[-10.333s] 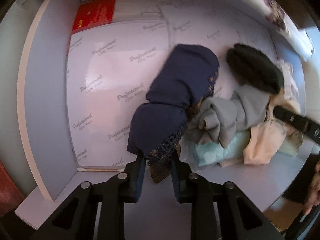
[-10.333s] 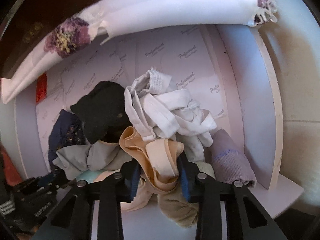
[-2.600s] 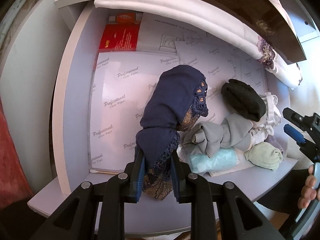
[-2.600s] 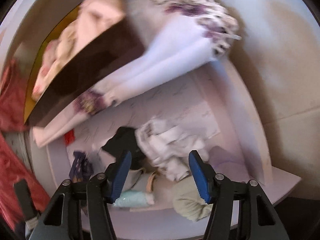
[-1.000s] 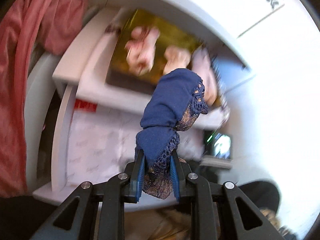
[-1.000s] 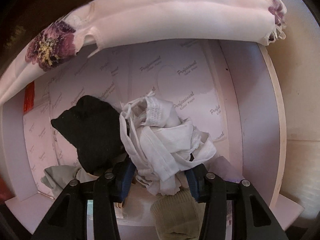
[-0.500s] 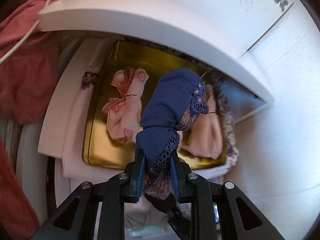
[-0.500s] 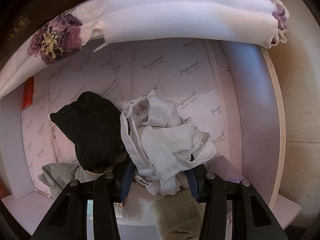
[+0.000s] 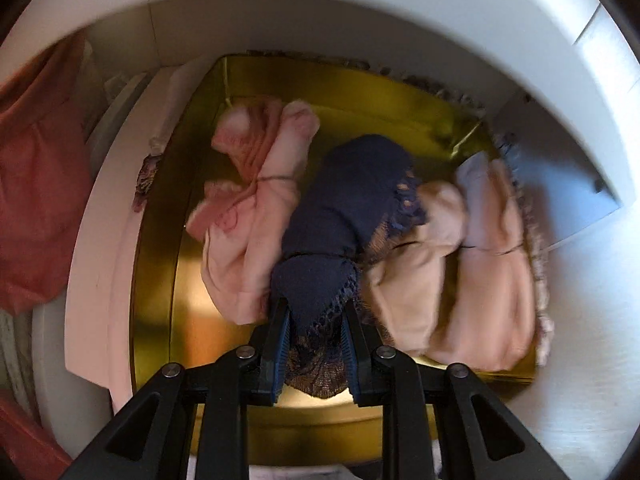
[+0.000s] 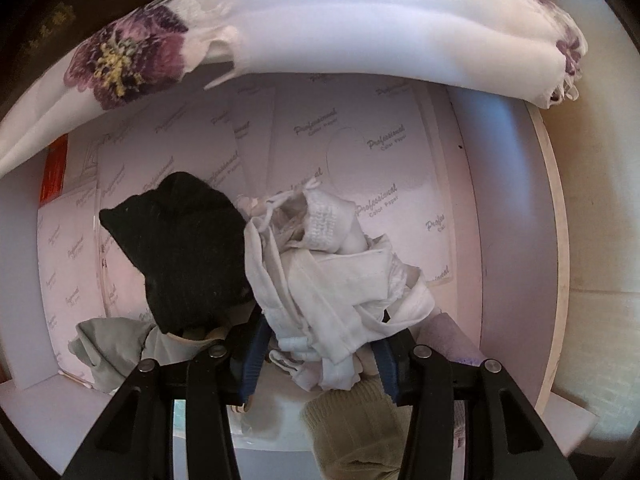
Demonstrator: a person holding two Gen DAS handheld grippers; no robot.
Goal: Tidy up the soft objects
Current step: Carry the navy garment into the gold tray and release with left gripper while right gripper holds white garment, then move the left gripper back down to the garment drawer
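Gold tin [image 9: 156, 280]: fills the middle of the left wrist view, rim running down the left and along the bottom.
Navy bundle [image 9: 344, 208]: centre of the left view, over the tin, lace edge on its right side, lower end between the pads.
Left gripper [image 9: 314, 344]: bottom centre, its jaws opening with the navy bundle's lace end between them, both pads touching the cloth.
Pink bundle [image 9: 248, 208]: in the tin, left of the navy bundle, tied at its waist.
Peach bundles [image 9: 480, 264]: in the tin, right half of the frame, blurred.
Red cloth [image 9: 36, 184]: left edge of the left view, outside the tin.
White bundle [image 10: 340, 280]: centre of the right wrist view, on the paper-lined shelf [image 10: 360, 136].
Right gripper [image 10: 320, 354]: bottom centre, pads pinching the white bundle's lower end.
Black bundle [image 10: 180, 248]: left of centre, touching the white bundle.
Grey cloth [image 10: 108, 348]: lower left.
Green sock [image 10: 352, 428]: bottom centre, below the pads.
Floral cloth [image 10: 320, 32]: hangs across the top of the right view.
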